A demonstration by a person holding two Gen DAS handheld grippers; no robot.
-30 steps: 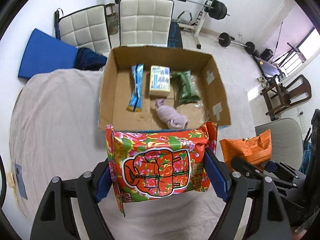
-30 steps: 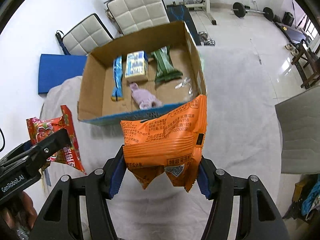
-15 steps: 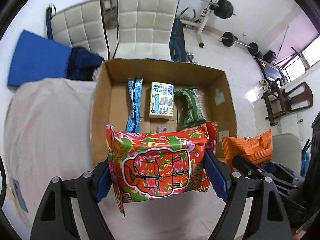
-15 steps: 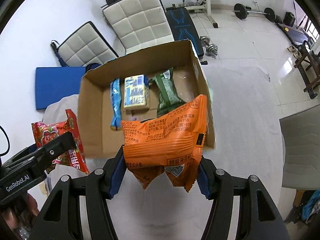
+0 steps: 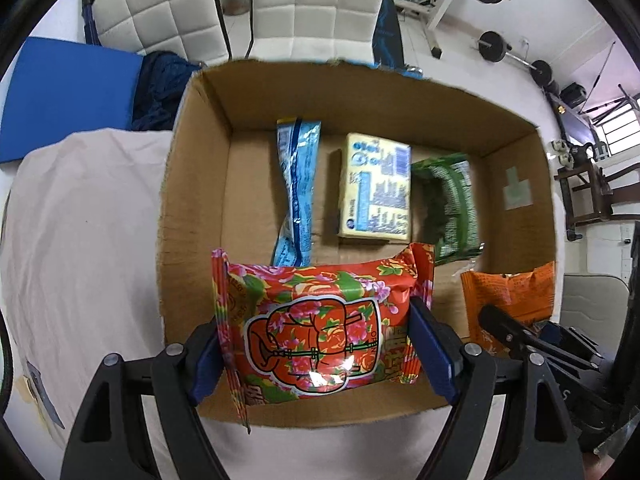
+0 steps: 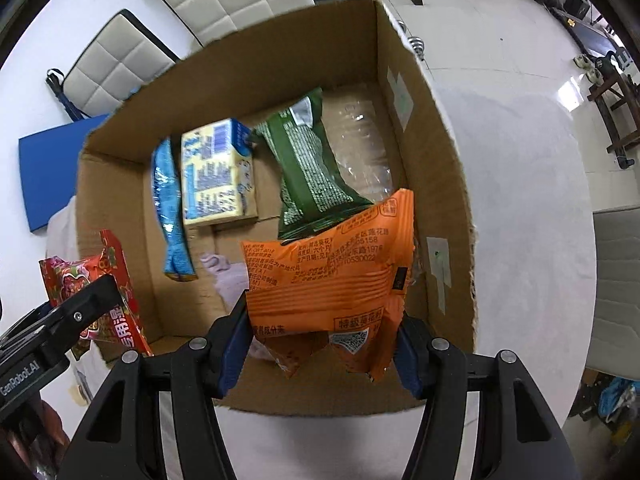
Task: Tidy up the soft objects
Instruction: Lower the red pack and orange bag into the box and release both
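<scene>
My left gripper is shut on a red floral packet and holds it over the near part of an open cardboard box. My right gripper is shut on an orange snack bag, held over the box's near right part. The box holds a blue packet, a yellow-and-blue pack, a green bag and a lilac cloth, which the floral packet hides in the left wrist view.
The box stands on a table under a pale cloth. Two white padded chairs and a blue mat stand behind it. Gym weights and a wooden chair are on the floor at the right.
Both grippers have moved forward with their packets, from short of the box's near wall to above its inside. The box looms larger in both views.
</scene>
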